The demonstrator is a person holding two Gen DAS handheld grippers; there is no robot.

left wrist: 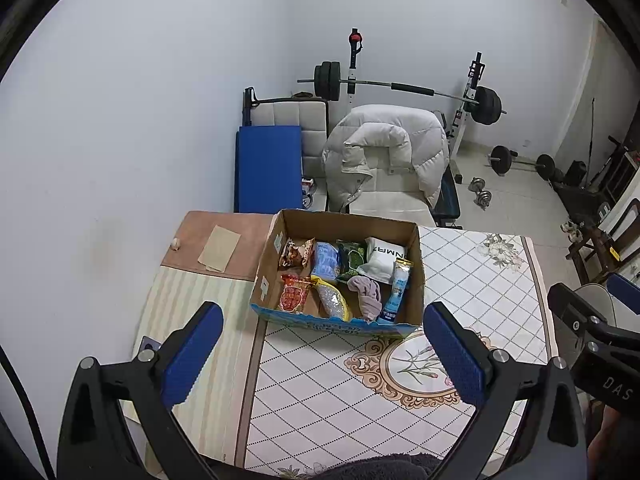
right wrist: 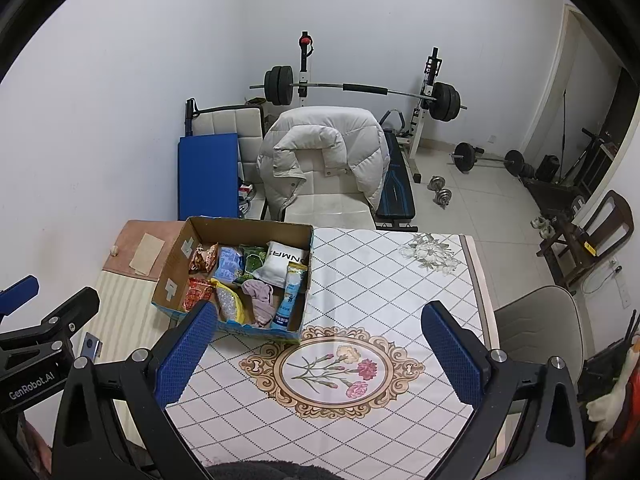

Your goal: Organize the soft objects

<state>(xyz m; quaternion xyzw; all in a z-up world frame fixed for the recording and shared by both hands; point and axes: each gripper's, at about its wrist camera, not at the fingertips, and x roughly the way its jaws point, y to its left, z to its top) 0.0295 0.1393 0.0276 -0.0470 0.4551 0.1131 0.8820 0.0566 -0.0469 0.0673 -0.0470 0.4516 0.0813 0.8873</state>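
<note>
An open cardboard box [left wrist: 280, 240] stands on the table, also in the right wrist view [right wrist: 176, 256]. It holds soft packets: red snack bags [left wrist: 294, 296], a blue packet [left wrist: 326, 262], a green packet [left wrist: 352, 258], a white pouch [left wrist: 384, 260], a mauve cloth [left wrist: 366, 294], a yellow bag [left wrist: 334, 302] and a blue tube [left wrist: 396, 294]. My left gripper [left wrist: 320, 354] is open and empty, in front of the box. My right gripper [right wrist: 318, 356] is open and empty, above the flower medallion [right wrist: 332, 370], right of the box.
The table carries a diamond-patterned cloth [right wrist: 380, 280] and a striped mat [left wrist: 188, 308]. A paper piece [left wrist: 220, 248] lies at the far left. Behind stand a chair with a white jacket [left wrist: 384, 148], a blue pad [left wrist: 268, 168] and a barbell rack [left wrist: 400, 88].
</note>
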